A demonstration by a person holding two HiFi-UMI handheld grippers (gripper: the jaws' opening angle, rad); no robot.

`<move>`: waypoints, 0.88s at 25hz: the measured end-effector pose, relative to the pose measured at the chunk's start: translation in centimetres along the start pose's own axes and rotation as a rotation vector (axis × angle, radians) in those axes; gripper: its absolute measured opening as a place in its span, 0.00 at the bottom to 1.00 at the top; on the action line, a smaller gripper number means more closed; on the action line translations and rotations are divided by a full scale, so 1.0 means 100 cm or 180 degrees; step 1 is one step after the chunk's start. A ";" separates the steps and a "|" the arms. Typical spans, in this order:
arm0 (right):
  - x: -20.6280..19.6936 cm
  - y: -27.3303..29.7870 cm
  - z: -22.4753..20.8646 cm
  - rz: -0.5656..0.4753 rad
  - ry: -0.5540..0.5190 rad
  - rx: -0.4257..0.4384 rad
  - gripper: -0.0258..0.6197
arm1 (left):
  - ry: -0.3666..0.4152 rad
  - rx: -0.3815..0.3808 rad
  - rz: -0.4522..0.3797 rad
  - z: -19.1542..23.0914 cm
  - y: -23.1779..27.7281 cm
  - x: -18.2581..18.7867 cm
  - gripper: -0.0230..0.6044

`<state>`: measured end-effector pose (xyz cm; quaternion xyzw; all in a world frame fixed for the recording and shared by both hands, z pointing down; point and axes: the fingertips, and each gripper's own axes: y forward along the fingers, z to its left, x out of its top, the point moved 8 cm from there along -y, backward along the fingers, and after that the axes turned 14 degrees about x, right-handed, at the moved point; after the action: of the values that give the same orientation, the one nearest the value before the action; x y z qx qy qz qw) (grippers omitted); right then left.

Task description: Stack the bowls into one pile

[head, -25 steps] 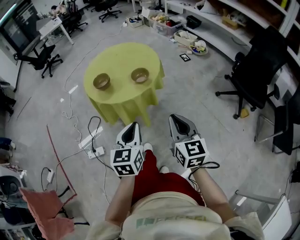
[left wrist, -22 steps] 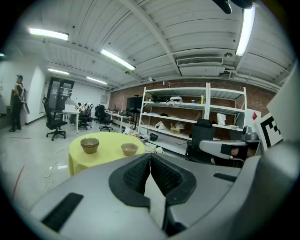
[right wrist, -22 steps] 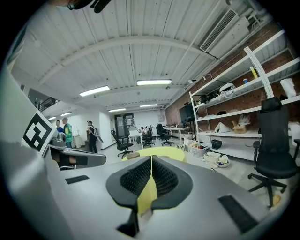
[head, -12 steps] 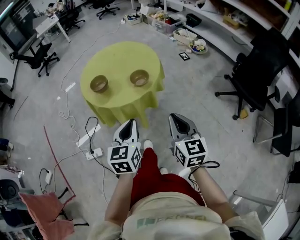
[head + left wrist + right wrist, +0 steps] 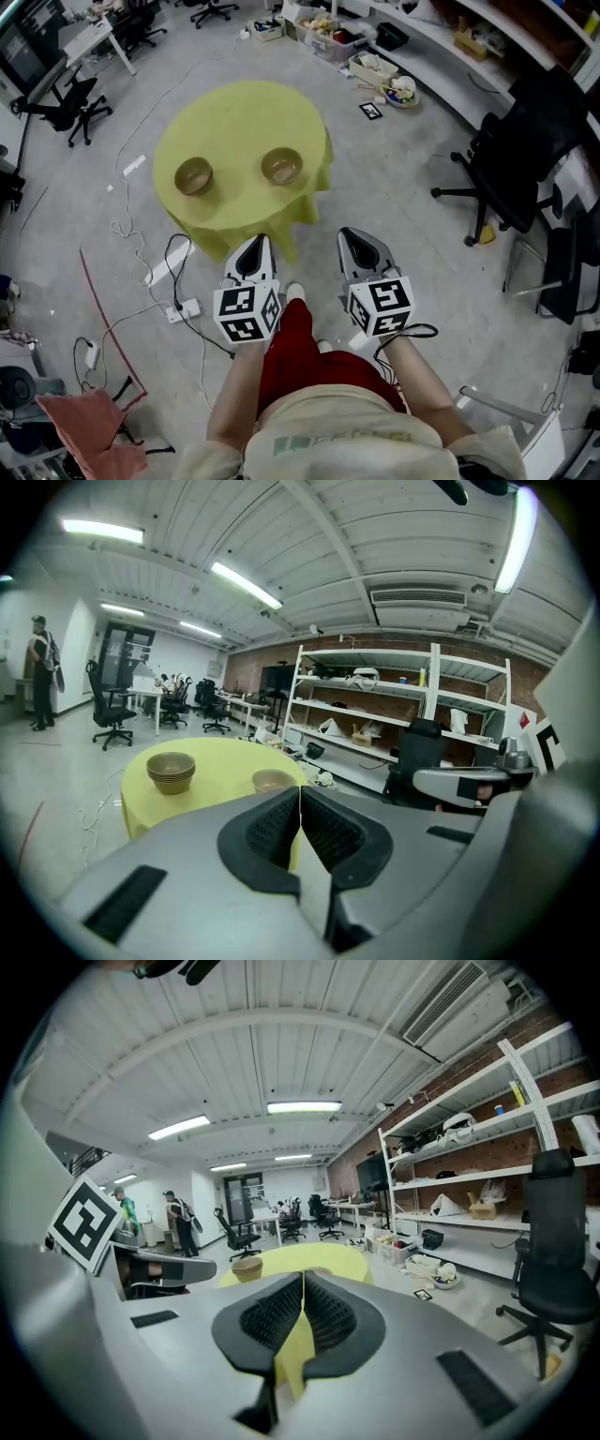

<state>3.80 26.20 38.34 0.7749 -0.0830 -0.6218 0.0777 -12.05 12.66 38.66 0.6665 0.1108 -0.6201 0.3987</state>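
Note:
Two tan bowl groups sit on a round table with a yellow cloth [image 5: 239,117]. The left one is a stack of bowls [image 5: 193,174] [image 5: 172,770]; the right is a single bowl [image 5: 280,167] [image 5: 273,780]. In the right gripper view one bowl stack [image 5: 247,1268] shows at the table's left side. My left gripper [image 5: 253,251] [image 5: 300,808] and right gripper [image 5: 360,247] [image 5: 302,1297] are both shut and empty, held side by side short of the table's near edge, well apart from the bowls.
Cables and a power strip [image 5: 184,307] lie on the floor left of me. Black office chairs [image 5: 521,159] stand at right, another [image 5: 66,103] at far left. Shelves with boxes [image 5: 375,70] run along the back. Two people [image 5: 178,1221] stand far off.
The table and bowls have shifted slightly lower in the head view, nearer to me. The left gripper has edged up a little. Both grippers stay shut.

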 end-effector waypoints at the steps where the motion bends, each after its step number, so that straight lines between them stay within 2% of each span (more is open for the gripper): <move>1: 0.002 0.009 -0.002 0.0012 0.0002 -0.0002 0.10 | 0.0003 0.0002 0.0018 0.004 0.009 0.003 0.08; 14: 0.023 0.109 -0.047 0.0167 0.0125 -0.0151 0.10 | 0.0028 -0.0063 0.0255 0.045 0.120 0.034 0.08; 22: 0.037 0.168 -0.061 0.0204 0.0086 -0.0225 0.10 | 0.0046 -0.0160 0.0349 0.069 0.174 0.047 0.08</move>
<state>10.00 9.13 39.85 0.7769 -0.0846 -0.6110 0.1260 -4.98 -5.04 41.78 0.6659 0.0926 -0.5894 0.4479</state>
